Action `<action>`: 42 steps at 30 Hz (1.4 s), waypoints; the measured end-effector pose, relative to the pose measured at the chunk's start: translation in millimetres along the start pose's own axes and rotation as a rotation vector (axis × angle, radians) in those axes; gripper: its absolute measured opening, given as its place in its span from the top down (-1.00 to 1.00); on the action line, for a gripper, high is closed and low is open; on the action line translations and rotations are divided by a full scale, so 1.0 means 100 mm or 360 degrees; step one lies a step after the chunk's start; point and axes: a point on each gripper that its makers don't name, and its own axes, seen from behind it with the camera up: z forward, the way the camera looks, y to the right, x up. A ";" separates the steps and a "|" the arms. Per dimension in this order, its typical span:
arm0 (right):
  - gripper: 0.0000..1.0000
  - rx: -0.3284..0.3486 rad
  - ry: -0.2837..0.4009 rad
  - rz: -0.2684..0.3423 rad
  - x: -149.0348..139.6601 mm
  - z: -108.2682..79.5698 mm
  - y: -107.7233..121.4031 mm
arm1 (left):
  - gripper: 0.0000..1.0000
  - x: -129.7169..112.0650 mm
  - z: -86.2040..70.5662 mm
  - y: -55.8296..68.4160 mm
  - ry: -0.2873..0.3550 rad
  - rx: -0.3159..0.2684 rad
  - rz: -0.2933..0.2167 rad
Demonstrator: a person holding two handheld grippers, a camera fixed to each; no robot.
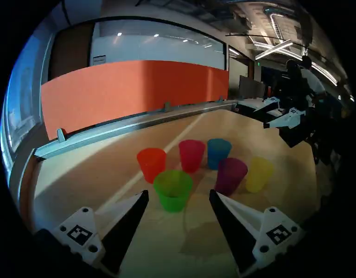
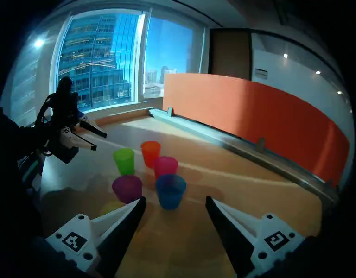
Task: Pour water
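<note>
Six coloured plastic cups stand upright in a cluster on the wooden table (image 1: pixel 76 176): green (image 1: pixel 173 189) nearest, then orange (image 1: pixel 151 163), pink (image 1: pixel 192 155), blue (image 1: pixel 218 152), purple (image 1: pixel 230 174) and yellow (image 1: pixel 258 173). My left gripper (image 1: pixel 178 192) is open just short of the green cup, holding nothing. In the right gripper view the blue cup (image 2: pixel 170 190) is nearest, with purple (image 2: pixel 127 188), pink (image 2: pixel 165 167), orange (image 2: pixel 150 153) and green (image 2: pixel 124 161) beyond. The yellow cup (image 2: pixel 109 207) is partly hidden by a finger. My right gripper (image 2: pixel 174 200) is open and holds nothing.
An orange partition (image 1: pixel 131 92) on a metal rail (image 1: pixel 131 125) runs along the table's far edge. A person holds the right gripper (image 1: pixel 282 121) at the table's right side. Across the cups is the left gripper (image 2: pixel 83 136). Large windows (image 2: pixel 104 65) lie behind.
</note>
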 end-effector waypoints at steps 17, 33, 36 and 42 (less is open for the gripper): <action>-1.00 0.0045 -0.0076 0.0029 -0.20 0.35 0.04 | -0.94 -0.32 0.39 -0.08 -0.0141 -0.0029 -0.0004; -1.00 0.0091 -0.0124 -0.0029 -0.21 0.57 -0.01 | -0.95 -0.31 0.71 -0.09 -0.0209 -0.0071 0.0026; -1.00 0.0093 -0.0131 -0.0033 -0.22 0.61 -0.01 | -0.95 -0.29 0.75 -0.09 -0.0215 -0.0078 0.0031; -1.00 0.0104 -0.0134 -0.0029 -0.21 0.65 0.00 | -0.94 -0.26 0.84 -0.07 -0.0215 -0.0105 0.0015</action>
